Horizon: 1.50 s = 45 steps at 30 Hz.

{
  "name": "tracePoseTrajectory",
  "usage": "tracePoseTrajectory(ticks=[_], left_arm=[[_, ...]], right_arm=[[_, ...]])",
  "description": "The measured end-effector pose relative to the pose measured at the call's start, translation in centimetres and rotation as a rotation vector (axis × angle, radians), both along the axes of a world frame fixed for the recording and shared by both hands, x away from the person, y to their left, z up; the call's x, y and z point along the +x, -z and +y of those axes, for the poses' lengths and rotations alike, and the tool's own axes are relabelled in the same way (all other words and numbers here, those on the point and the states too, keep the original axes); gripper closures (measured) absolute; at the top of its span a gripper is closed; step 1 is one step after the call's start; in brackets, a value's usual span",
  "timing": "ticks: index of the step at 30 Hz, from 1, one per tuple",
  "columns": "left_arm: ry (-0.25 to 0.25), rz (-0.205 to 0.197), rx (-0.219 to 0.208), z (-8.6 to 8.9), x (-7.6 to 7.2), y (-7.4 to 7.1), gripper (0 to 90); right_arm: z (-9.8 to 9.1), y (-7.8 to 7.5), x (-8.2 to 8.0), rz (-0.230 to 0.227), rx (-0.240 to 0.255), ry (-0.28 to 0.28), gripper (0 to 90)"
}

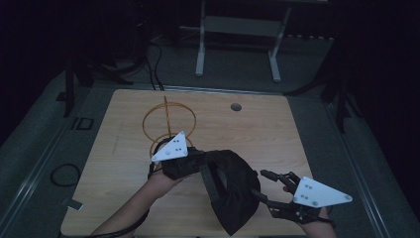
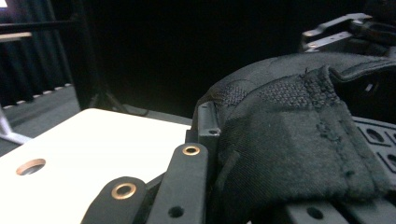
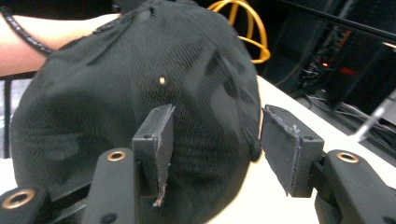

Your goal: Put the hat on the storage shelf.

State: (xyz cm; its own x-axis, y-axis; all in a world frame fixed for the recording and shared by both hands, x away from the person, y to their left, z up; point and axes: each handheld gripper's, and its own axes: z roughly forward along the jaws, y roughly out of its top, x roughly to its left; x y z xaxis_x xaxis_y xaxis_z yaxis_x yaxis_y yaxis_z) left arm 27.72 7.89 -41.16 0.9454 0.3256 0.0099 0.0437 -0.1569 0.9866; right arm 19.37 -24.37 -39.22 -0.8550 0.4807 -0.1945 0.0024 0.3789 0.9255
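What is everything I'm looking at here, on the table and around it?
cap: one, black, near edge of the table, between the two claws
wire stand: one, orange-gold rings and upright rod, middle of the table, behind the cap
table: one, light wood, with a round hole near its far edge
frame legs: one set, pale grey, on the floor beyond the table
cable loop: one, black, on the floor left of the table
left claw: one, black with a white plate, closed on the cap's edge
right claw: one, black with a white plate, jaws apart beside the cap
forearm: one, bare, bottom left
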Motion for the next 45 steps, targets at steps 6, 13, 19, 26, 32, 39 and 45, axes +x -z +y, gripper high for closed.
tracePoseTrajectory(ticks=[6,13,19,26,32,39,45], left_arm=[[0.016,-0.010,0.004,-0.2,-0.2,-0.2,89.1],[0.016,-0.011,0.007,-0.1,-0.1,-0.4,89.0],[0.022,-0.012,0.004,-0.2,-0.1,-0.4,89.0],[0.007,-0.014,0.013,-0.2,0.0,-0.4,88.9],[-0.020,-0.022,0.030,0.0,0.2,-0.3,88.4],[-0.034,-0.052,0.042,0.1,-0.1,-0.6,73.2],[-0.079,-0.082,0.060,0.4,-0.6,-0.8,61.4]], right_arm=[[1.7,0.4,0.8,-0.014,-0.046,-0.011,45.5],[2.0,0.5,1.4,-0.021,-0.047,-0.028,53.8],[2.2,0.4,1.7,-0.009,-0.036,-0.038,61.4],[2.5,0.7,1.9,0.008,-0.039,-0.039,88.1],[2.3,0.3,2.1,0.032,0.006,-0.044,88.7],[1.8,-0.2,2.3,0.041,0.046,-0.016,88.8],[1.1,-0.9,2.4,0.022,0.063,0.023,88.9]])
